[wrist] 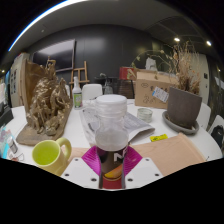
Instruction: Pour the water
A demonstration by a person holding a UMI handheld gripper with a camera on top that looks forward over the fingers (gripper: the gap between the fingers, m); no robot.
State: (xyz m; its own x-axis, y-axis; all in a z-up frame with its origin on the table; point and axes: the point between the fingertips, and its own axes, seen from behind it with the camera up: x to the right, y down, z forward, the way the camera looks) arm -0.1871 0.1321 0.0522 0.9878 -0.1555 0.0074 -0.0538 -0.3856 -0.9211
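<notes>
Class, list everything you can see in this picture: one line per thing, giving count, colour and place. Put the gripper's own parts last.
Jug: one, clear with a white lid, between the fingers.
Cup: one, yellow-green, on the table beside the jug.
Table: one, white, under everything.
Ornament: one, golden-brown, beyond the cup.
Bottle: one, pale with a green top, behind the jug.
Pot: one, dark grey with dry stalks, on a saucer, far side from the cup.
Cardboard box: one, brown, behind the pot.
Gripper: one, white fingers with pink pads, closed on the jug's base.

Craft workshop, cluttered worktable (75,125), cardboard box (153,90)
</notes>
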